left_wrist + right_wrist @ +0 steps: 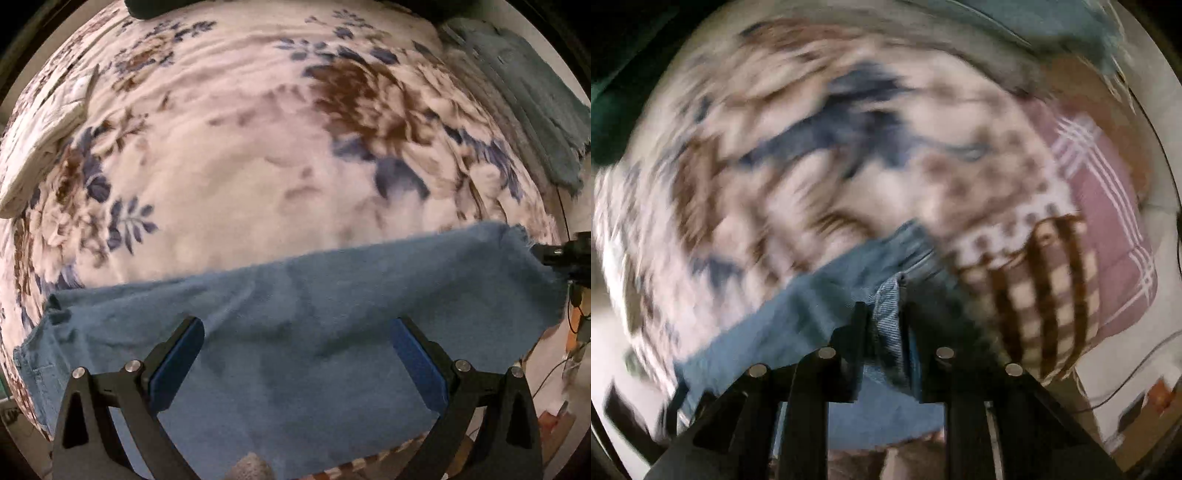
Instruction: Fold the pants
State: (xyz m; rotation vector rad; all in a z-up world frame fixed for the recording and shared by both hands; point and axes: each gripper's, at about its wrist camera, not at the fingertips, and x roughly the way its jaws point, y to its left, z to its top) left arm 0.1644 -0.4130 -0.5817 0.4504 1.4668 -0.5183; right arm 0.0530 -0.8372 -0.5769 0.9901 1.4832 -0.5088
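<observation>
the pants [295, 343], blue denim, lie across the near edge of the floral blanket [229, 155], one leg stretched left to right and part of the cloth running off the near side. the right gripper [886, 314] has its jaws narrow and pinched on a bunched hem or seam of the denim, likely to carry that end over for a fold. the left gripper [295, 350] hangs over the middle of the leg with its jaws wide and nothing between them, probably placed to take a second hold or press the crease.

the left wrist view shows the whole leg, the frayed cuff at the right with the other tool just beside it, and more blue cloth [535, 103] at the far right. the blurred right wrist view alone shows the pinch itself and a pink checked cloth [1108, 206] to the right.
</observation>
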